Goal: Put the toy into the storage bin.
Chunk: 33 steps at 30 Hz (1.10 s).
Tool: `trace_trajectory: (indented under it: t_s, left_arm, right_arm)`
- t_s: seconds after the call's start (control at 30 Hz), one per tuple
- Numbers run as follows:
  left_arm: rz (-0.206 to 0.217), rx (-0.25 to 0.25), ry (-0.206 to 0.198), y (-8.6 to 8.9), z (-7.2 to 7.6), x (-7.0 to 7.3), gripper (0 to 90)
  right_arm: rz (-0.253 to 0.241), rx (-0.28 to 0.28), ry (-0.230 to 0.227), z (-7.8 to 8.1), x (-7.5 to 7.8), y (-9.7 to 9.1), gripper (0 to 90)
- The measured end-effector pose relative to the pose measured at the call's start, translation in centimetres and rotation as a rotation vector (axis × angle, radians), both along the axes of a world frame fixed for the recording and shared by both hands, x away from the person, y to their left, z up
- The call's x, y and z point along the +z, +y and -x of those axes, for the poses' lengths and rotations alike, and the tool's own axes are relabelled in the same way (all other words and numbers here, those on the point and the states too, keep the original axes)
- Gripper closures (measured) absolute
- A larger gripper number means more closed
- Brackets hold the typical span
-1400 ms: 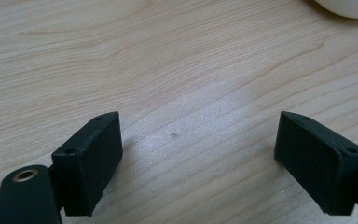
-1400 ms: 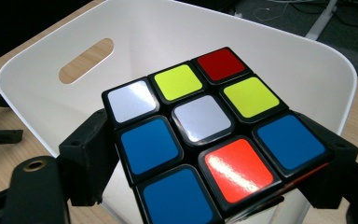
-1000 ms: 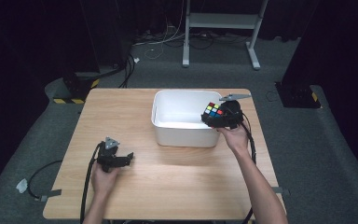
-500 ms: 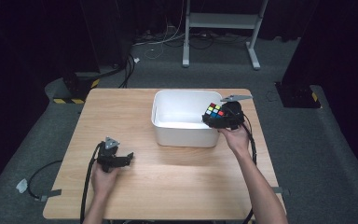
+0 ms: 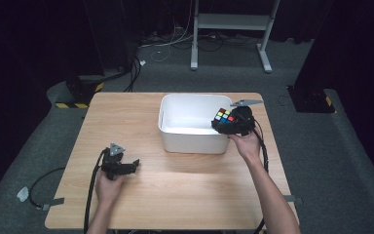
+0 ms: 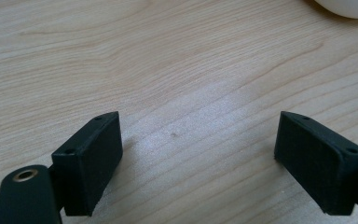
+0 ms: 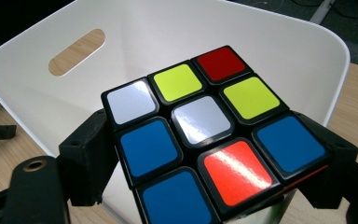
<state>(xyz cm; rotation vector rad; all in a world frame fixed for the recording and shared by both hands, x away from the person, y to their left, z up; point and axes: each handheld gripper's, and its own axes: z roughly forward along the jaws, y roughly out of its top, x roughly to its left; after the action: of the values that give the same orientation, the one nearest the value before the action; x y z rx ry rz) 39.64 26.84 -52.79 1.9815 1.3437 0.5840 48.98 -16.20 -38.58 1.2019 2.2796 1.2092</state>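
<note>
Rubik's cube (image 7: 205,140), a black-framed plastic puzzle with blue, white, yellow, red and orange stickers, is clamped between the two black jaws of the right tool (image 5: 231,122), which press on its opposite sides. It hangs above the near right corner of the white rounded plastic tub (image 5: 175,114), over the rim and not yet inside, so the grip appears to serve a drop or a lowering into the container; the cube's sticker face is tilted up toward the riding camera. The tub has an oval handle slot (image 7: 77,52) in one end wall, and its visible interior is bare, which leaves free space below the cube.

The left tool (image 5: 121,165) rests low on the light wooden desk (image 5: 141,204) at the near left, well apart from the tub, jaws spread wide with nothing between them (image 6: 186,154); it seems parked while the other hand works. A black cable (image 5: 90,195) trails from it over the near edge.

The desk shows pale, even grain. It stands on grey carpet (image 5: 331,161) in a dark room; behind it are a white metal frame (image 5: 233,22), loose cables (image 5: 175,44), and a black-and-yellow striped foot (image 5: 75,103).
</note>
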Motion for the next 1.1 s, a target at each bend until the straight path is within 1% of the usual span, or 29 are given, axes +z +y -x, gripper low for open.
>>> trace_trajectory:
  t_s: [0.13,0.27,0.43,0.67,0.83,0.93,1.1]
  left_arm:
    - [0.0,0.0,0.0,0.0,0.0,0.0,15.2]
    - [0.0,0.0,0.0,0.0,0.0,0.0,15.2]
    - [0.001,0.0,0.0,0.0,0.0,0.0,15.2]
    - [0.0,0.0,0.0,0.0,0.0,0.0,15.2]
    - [0.001,0.0,0.0,0.0,0.0,0.0,15.2]
    - [0.0,0.0,0.0,0.0,0.0,0.0,15.2]
    - [0.0,0.0,0.0,0.0,0.0,0.0,15.2]
  right_arm:
    - [0.003,-0.002,0.008,-0.05,-0.12,0.04,18.6]
    - [-0.002,0.0,0.009,-0.05,-0.43,0.01,18.6]
    - [0.004,0.005,0.008,-0.07,-0.59,0.05,18.5]
    - [0.024,0.016,0.001,-0.03,-0.64,0.15,18.3]
    - [0.032,0.028,0.006,-0.06,-0.78,0.32,18.0]
    - [0.048,0.038,0.011,-0.08,-0.98,0.64,17.0]
    - [0.025,0.04,0.003,-0.03,-0.85,0.46,17.2]
